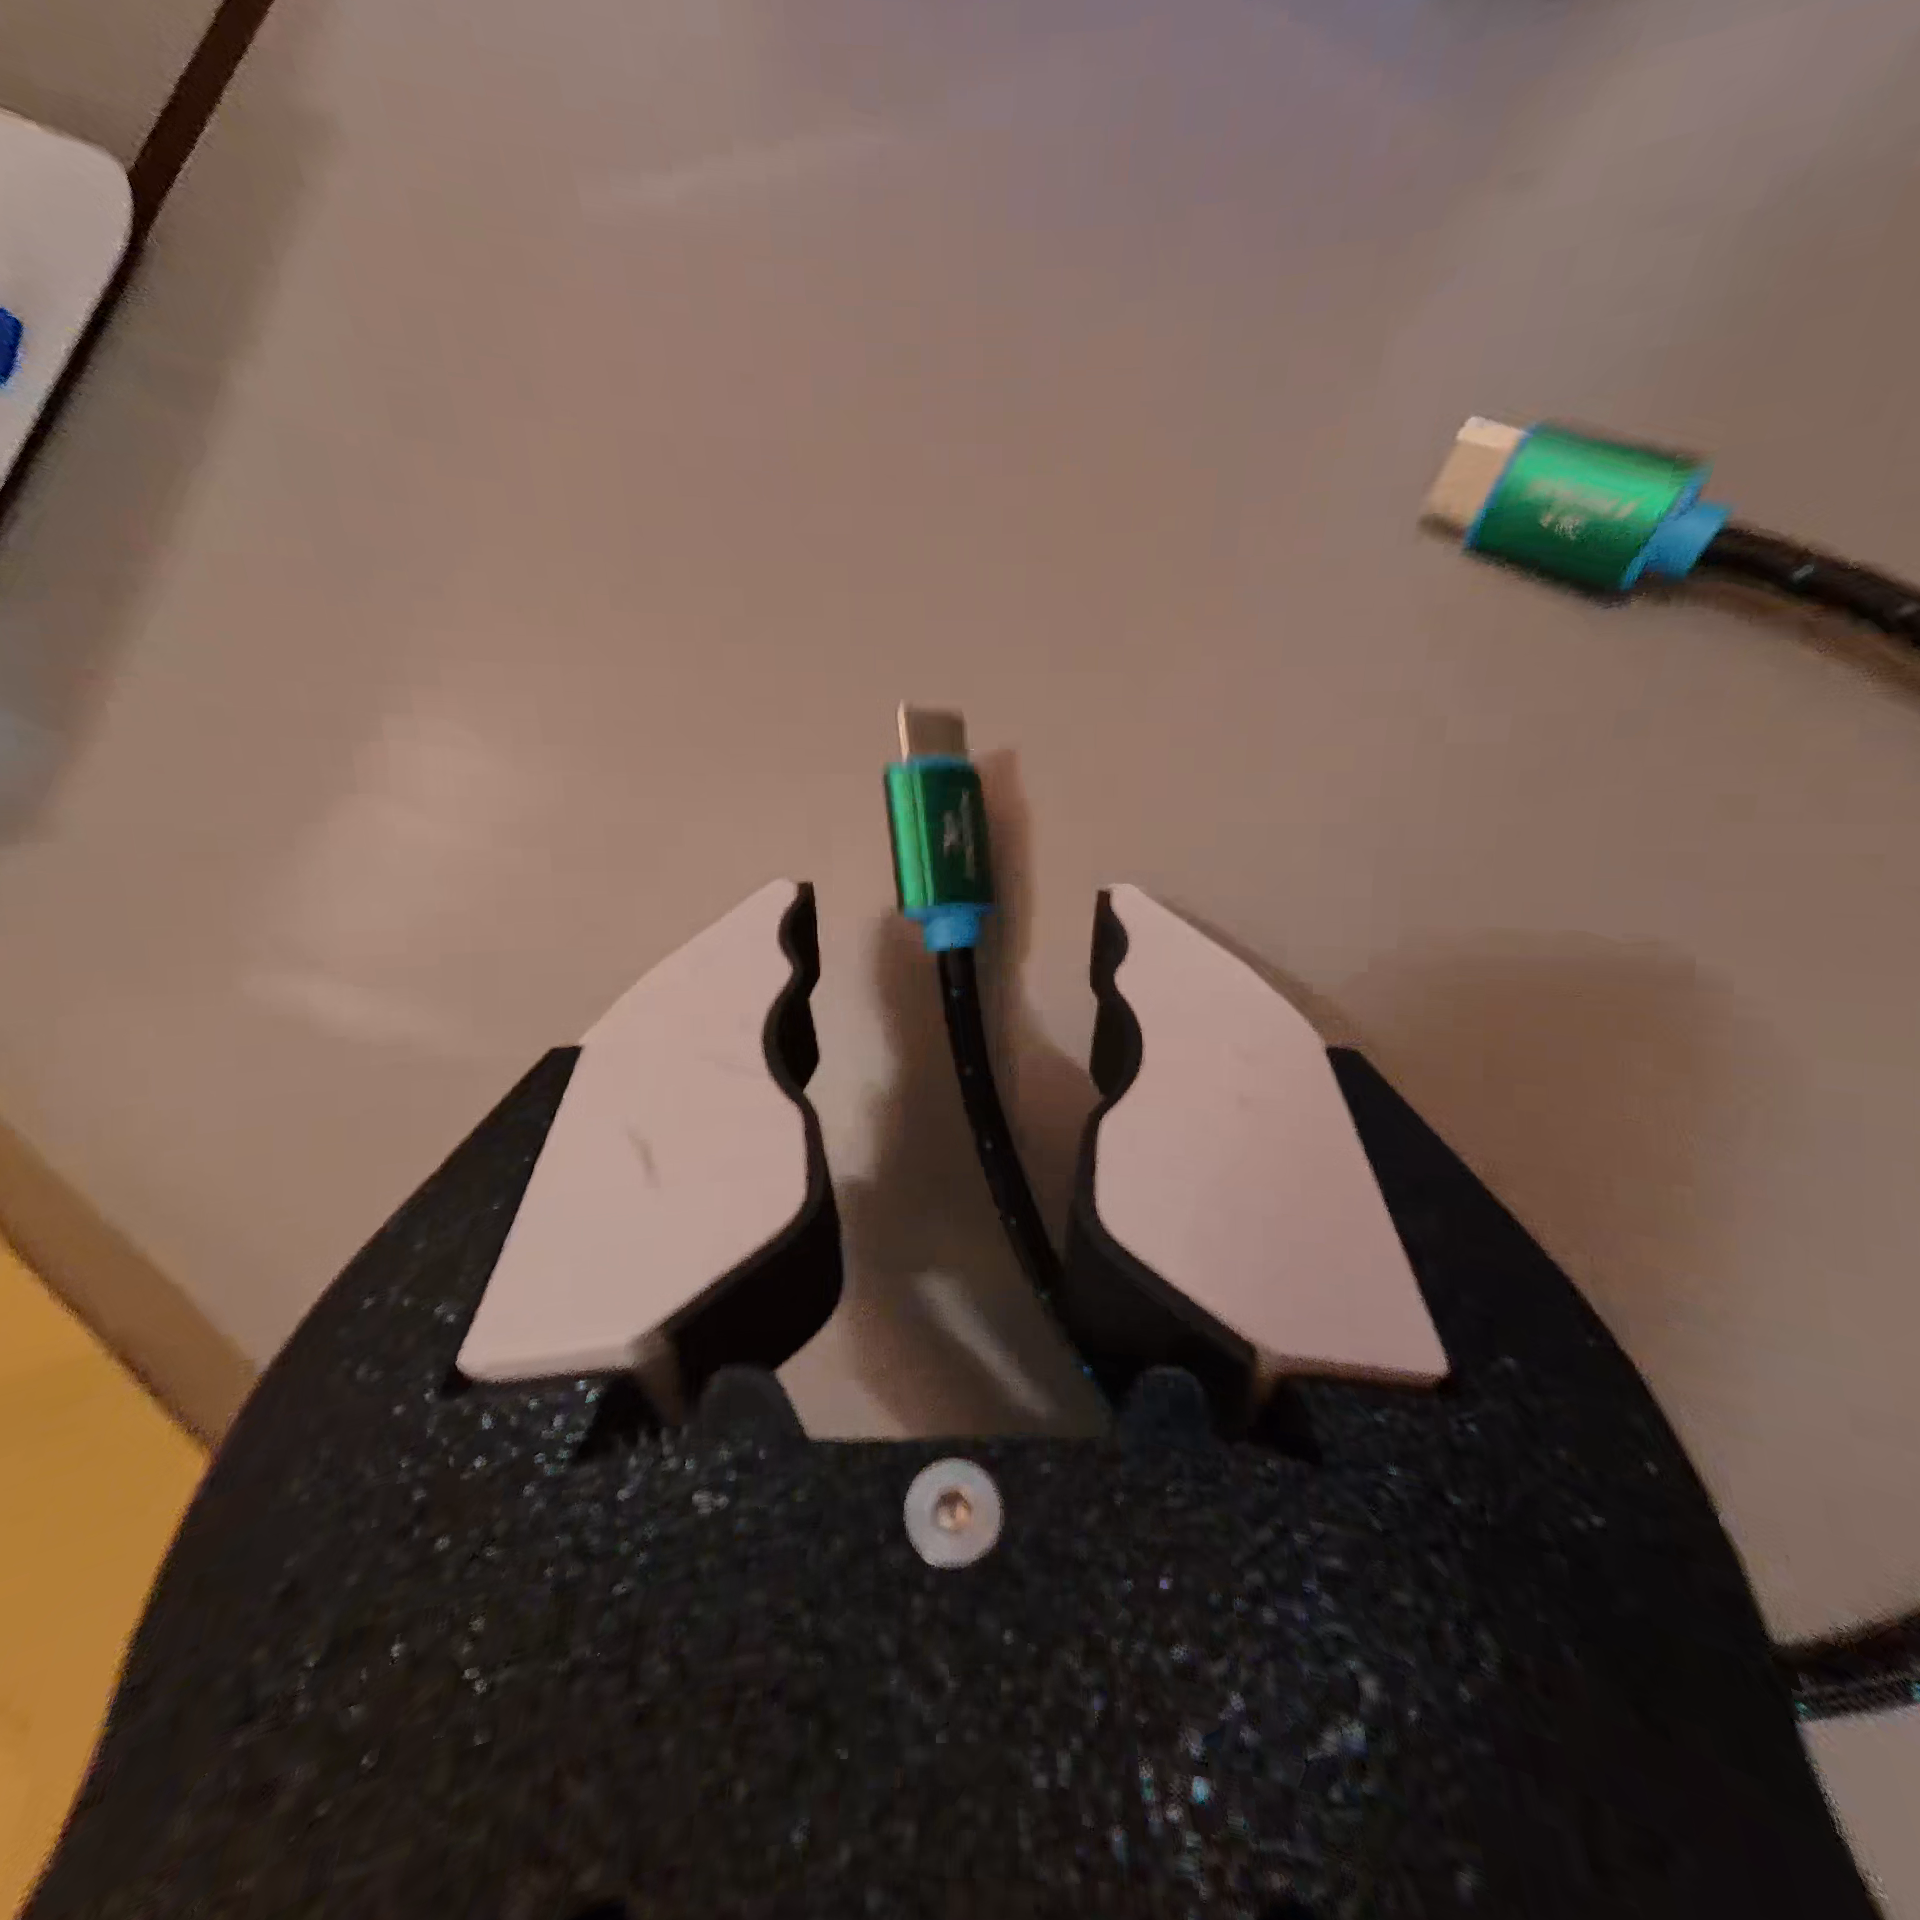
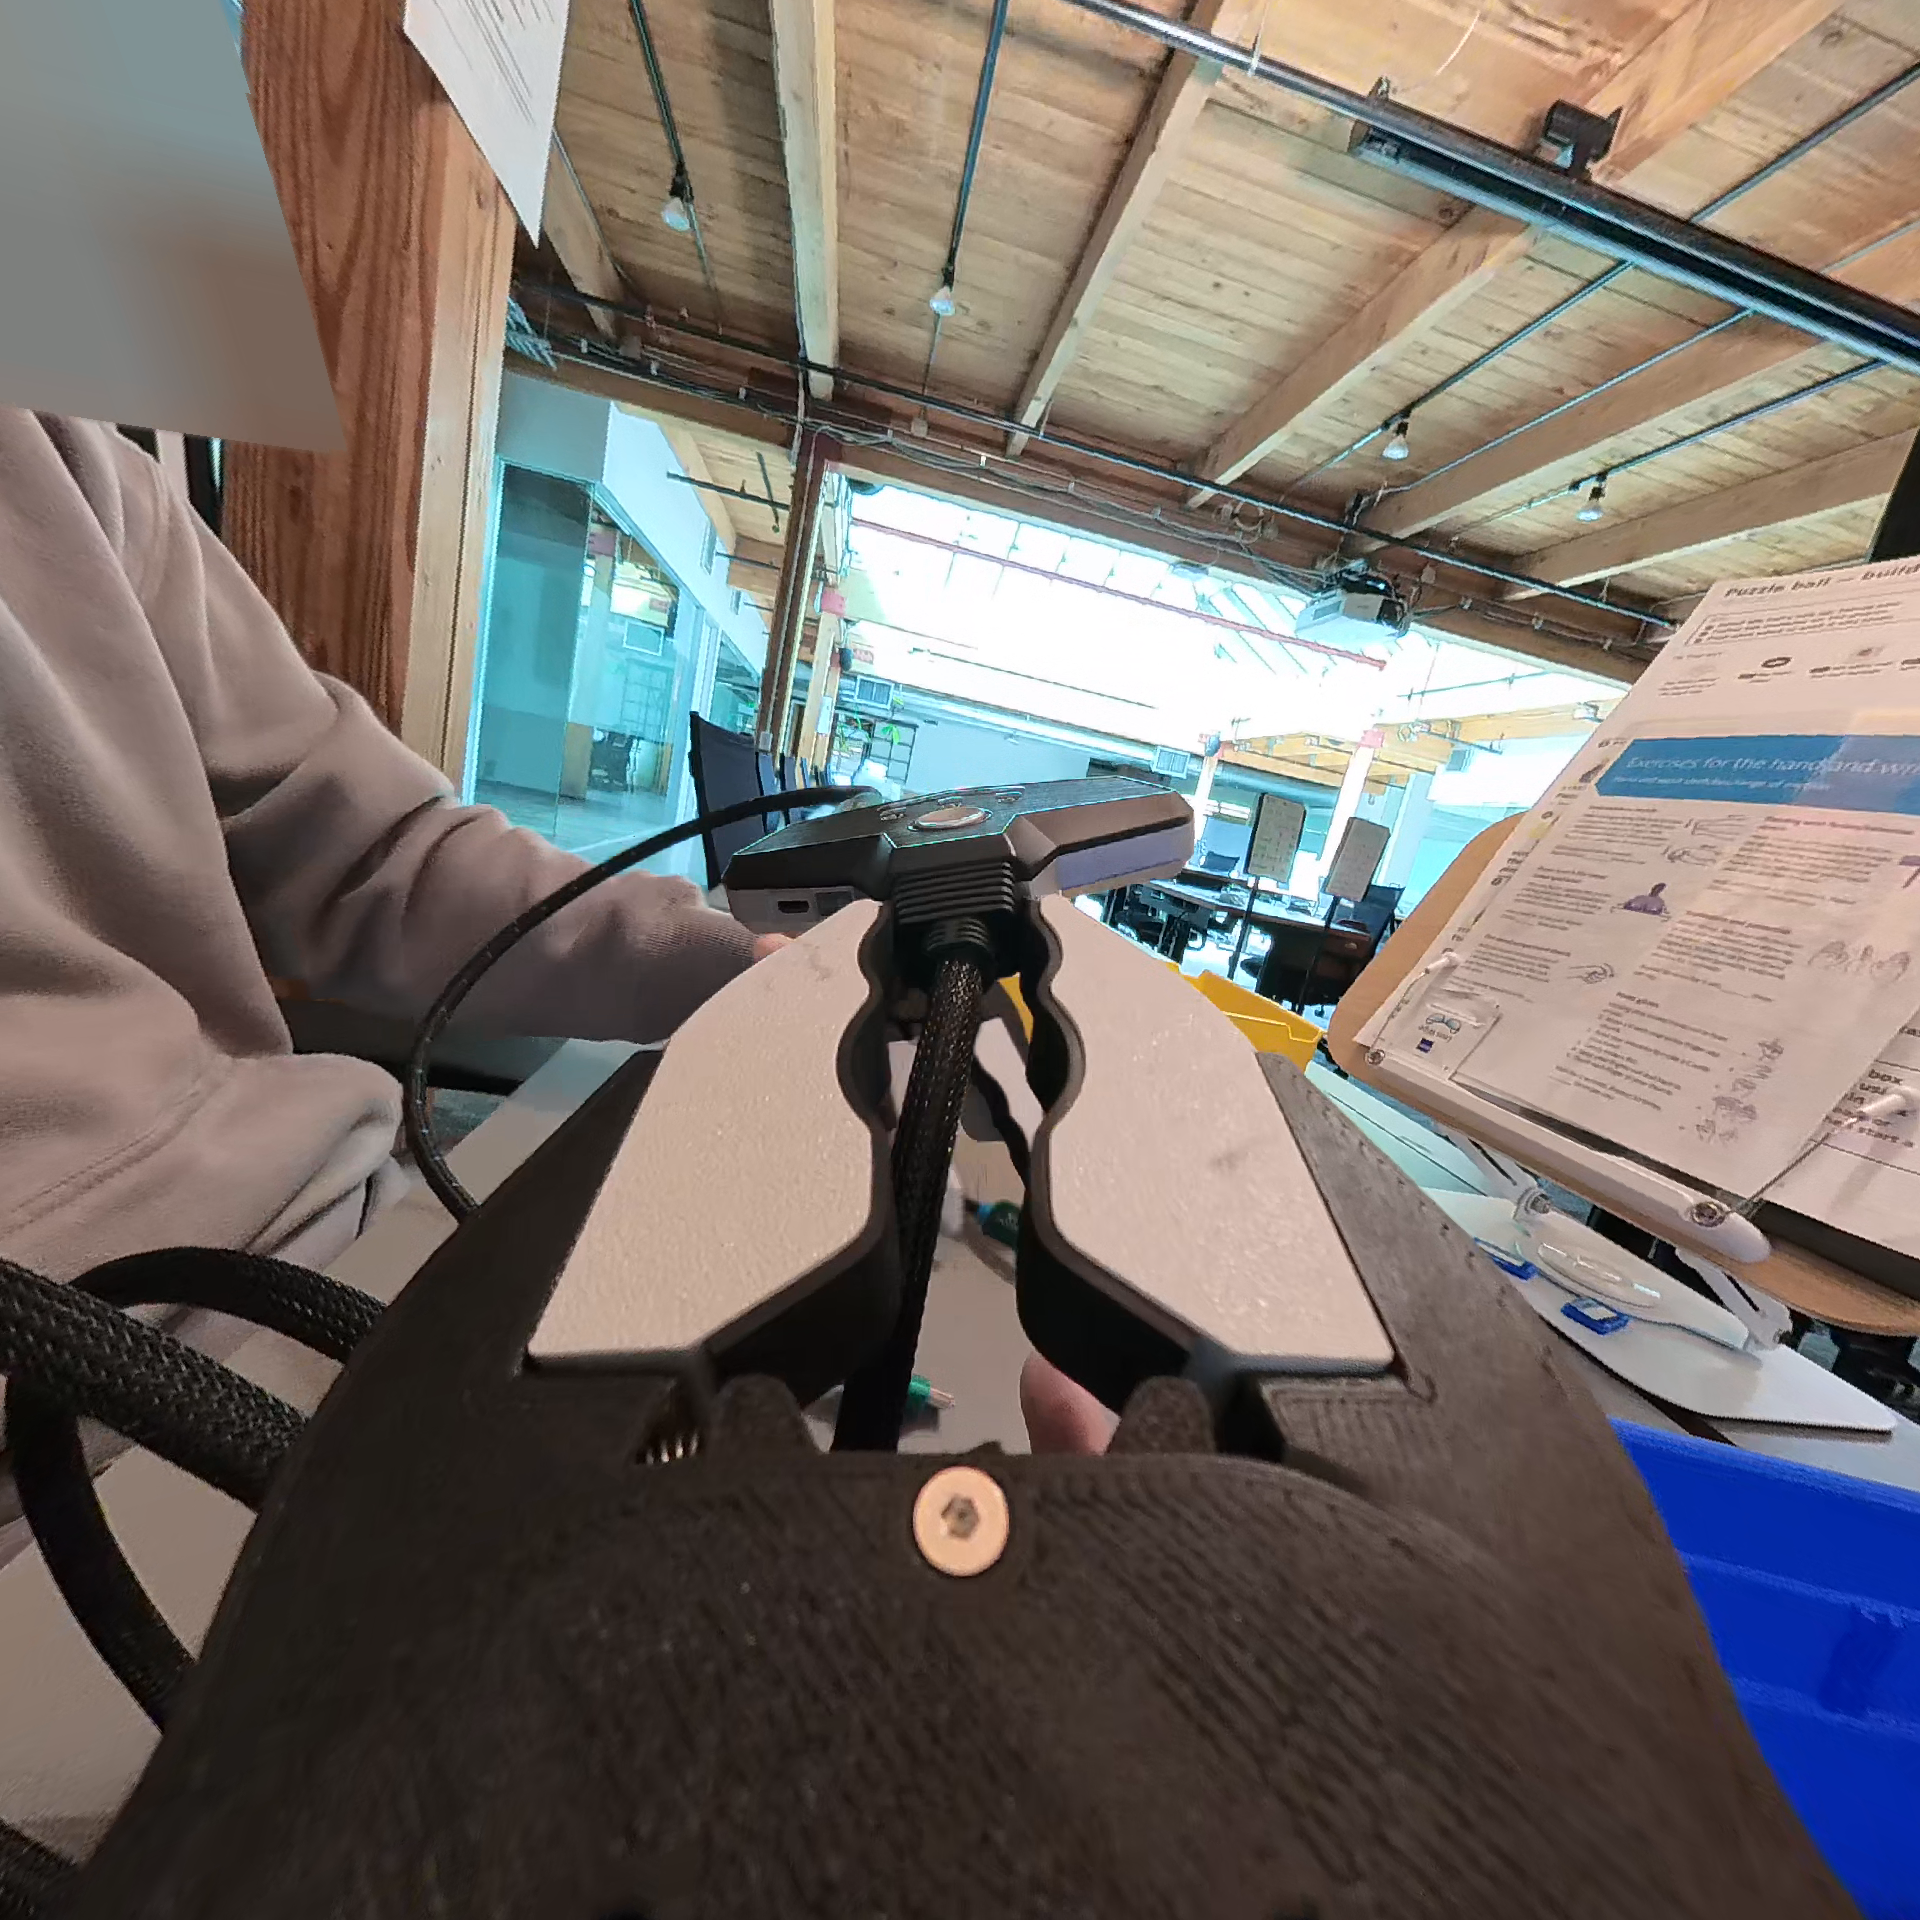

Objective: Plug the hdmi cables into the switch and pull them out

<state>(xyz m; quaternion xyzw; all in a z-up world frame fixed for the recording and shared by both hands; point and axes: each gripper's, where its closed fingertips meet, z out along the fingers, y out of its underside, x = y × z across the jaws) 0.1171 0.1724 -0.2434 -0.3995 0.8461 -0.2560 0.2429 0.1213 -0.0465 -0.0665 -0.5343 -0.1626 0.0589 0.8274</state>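
In the left wrist view, the left tool (image 1: 954, 904) hangs over a grey tabletop (image 1: 1039, 364) with its jaws set wide and gripping nothing. A black braided cable (image 1: 992, 1101) runs up the gap between the fingers (image 1: 675, 1122) and ends in a green plug (image 1: 935, 842) with a blue collar and a bare metal tip, lying on the tabletop just past the fingertips at the centre of the frame. Farther off, at the right edge, a second green plug (image 1: 1579, 509) lies flat, well apart from the first, its metal tip pointing to the upper left and its black cable curving out of frame. At the upper left edge sits part of a white object (image 1: 52, 270), blurred.

In the right wrist view, the right tool (image 2: 956, 935) points up and outward, its jaws drawn narrow around the ribbed neck of the switch (image 2: 961, 847), where a thick braided lead (image 2: 930, 1122) leaves it and drops down between the fingers. The switch, dark with a round button on top, is held in the air at the centre of the frame; a slot shows on its left end face. A thin black wire (image 2: 499, 966) loops from behind the switch down toward the lower left. A person's grey sleeve (image 2: 208, 831) fills the left side. At the lower right is a blue bin (image 2: 1818, 1621); above it a stand (image 2: 1621, 997) holds printed sheets. A yellow bin (image 2: 1257, 1023) lies beyond the fingertips. Wooden ceiling beams (image 2: 1143, 208) span the top.
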